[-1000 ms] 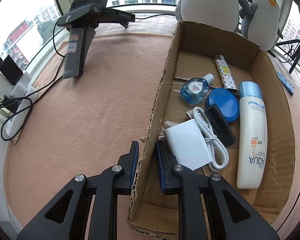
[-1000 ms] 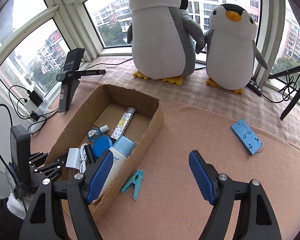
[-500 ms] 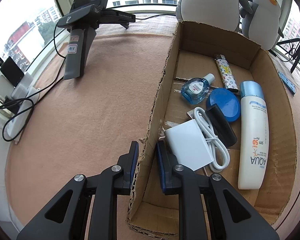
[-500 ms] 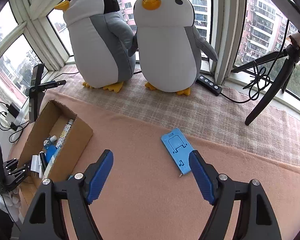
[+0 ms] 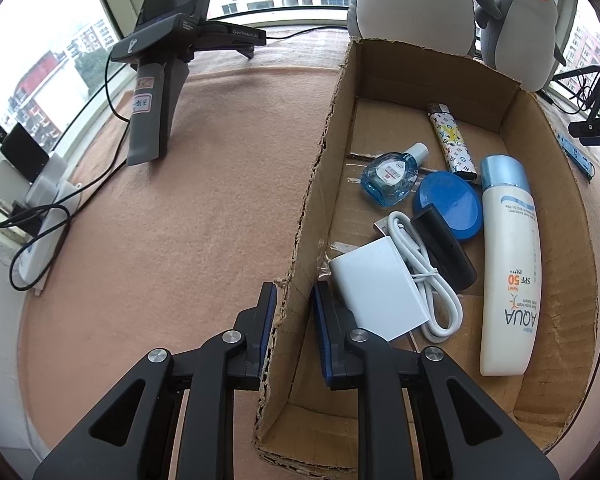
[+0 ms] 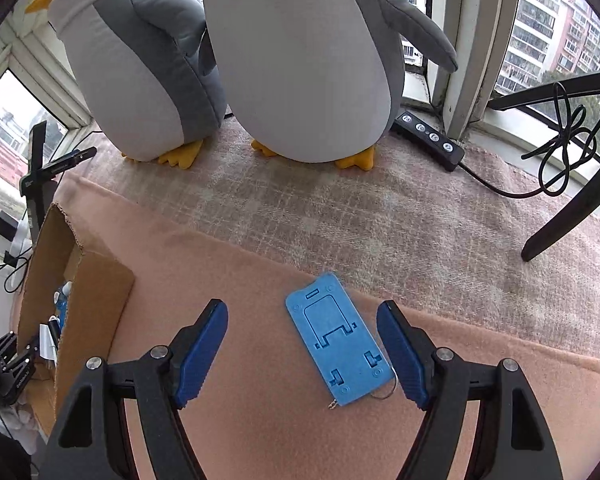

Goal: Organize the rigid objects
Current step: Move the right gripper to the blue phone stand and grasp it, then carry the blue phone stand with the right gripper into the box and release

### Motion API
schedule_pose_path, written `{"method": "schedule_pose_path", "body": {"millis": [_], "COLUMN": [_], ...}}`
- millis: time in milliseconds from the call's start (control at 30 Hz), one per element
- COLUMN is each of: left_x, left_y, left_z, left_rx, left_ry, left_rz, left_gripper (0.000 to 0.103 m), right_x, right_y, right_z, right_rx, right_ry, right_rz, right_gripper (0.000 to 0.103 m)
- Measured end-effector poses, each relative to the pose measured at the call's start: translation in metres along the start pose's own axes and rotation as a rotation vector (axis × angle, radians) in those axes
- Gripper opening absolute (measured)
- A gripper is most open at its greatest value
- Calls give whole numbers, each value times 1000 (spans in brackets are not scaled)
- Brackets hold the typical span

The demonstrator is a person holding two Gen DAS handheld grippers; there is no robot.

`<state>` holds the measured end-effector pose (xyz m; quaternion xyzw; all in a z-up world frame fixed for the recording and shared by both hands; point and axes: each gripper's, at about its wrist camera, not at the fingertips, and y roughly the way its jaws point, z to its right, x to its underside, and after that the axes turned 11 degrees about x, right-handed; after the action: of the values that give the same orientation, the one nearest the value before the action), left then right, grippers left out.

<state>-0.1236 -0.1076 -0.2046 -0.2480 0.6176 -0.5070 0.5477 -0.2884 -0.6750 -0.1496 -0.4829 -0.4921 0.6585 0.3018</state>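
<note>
Blue phone stand [image 6: 338, 340] between closing jaws, untouched

Count, both views:
- box [image 5: 432, 80]: 1
- items in box: 7
  - lighter [image 5: 452, 140]: 1
  - eye-drop bottle [image 5: 392, 176]: 1
  - blue disc [image 5: 450, 204]: 1
  - black bar [image 5: 446, 252]: 1
  - white charger [image 5: 374, 294]: 1
  - white cable [image 5: 428, 276]: 1
  - sunscreen bottle [image 5: 508, 264]: 1
- blue phone stand [image 6: 338, 338] on cloth: 1
- plush penguins [image 6: 300, 60]: 2
- grippers: 2
</note>
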Motion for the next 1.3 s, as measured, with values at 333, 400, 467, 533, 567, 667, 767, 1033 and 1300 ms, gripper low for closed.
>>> {"method": "schedule_pose_path", "body": {"millis": [333, 400, 467, 533, 567, 667, 767, 1033, 1300], "left_x": [-1, -1, 0, -1, -1, -1, -1, -1, -1], "left_y": [1, 1, 1, 1, 1, 1, 1, 0, 0], "left_z": [1, 1, 1, 2, 2, 2, 2, 2, 1], "left_rx": [74, 78, 79, 81, 82, 87, 94, 129, 140], "left_ry": [148, 157, 158, 161, 162, 172, 182, 241, 250], "left_rz": [-19, -20, -18, -18, -18, -20, -21, -27, -27], "left_gripper": [17, 17, 17, 17, 17, 17, 17, 17, 17], "right_x": [-1, 2, 5, 10, 12, 19, 23, 36, 58], "right_y": [20, 21, 20, 19, 18, 17, 16, 12, 2], "right_z": [7, 3, -2, -9, -13, -26, -40, -69, -93], "right_rx": [-17, -30, -50, -59, -65, -39, -8, 120, 155], "right_ry": [44, 48, 43, 34, 26, -1, -17, -89, -161], "right_rz": [-84, -100, -109, -117, -119, -115, -106, -68, -48], "right_gripper": [67, 65, 65, 65, 65, 65, 65, 42, 33]}}
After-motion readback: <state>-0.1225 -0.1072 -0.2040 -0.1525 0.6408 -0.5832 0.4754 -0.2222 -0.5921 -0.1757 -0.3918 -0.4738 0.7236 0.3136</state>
